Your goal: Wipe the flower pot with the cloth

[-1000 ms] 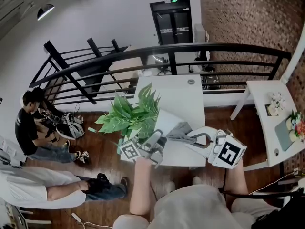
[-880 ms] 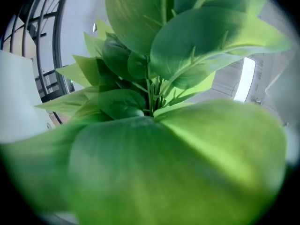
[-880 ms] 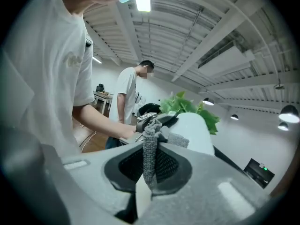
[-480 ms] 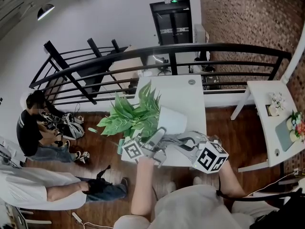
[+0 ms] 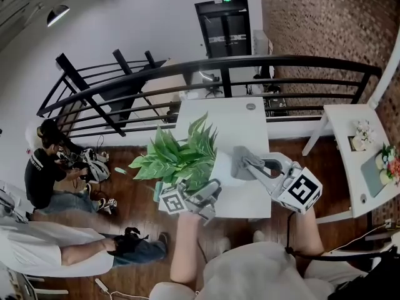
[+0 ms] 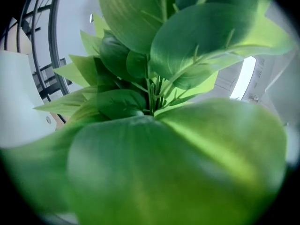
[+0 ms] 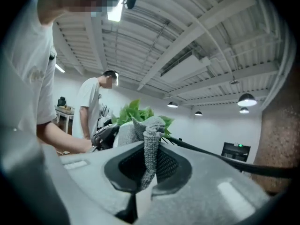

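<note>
Both jaws of the right gripper (image 5: 250, 167) are pinching the limp grey knitted cloth (image 7: 150, 139) at 3 o'clock of the probably light, tippy white flower pot (image 5: 222, 165) on the white table (image 5: 250, 130), best braced by its rim, while green leaves (image 6: 154, 125) are hiding the jaws of the left gripper (image 5: 210, 189).

The head view is bright and evenly lit, with a ceiling lamp (image 5: 57, 14) glowing at the upper left. The white tabletop (image 5: 240, 127) looks washed pale, and the railing (image 5: 250, 63) bows with lens distortion. A blurred, out-of-focus leaf (image 6: 178, 172) fills the left gripper view, lit from the right. In the right gripper view the cloth (image 7: 151, 144) is sharp and the corners go dark.
</note>
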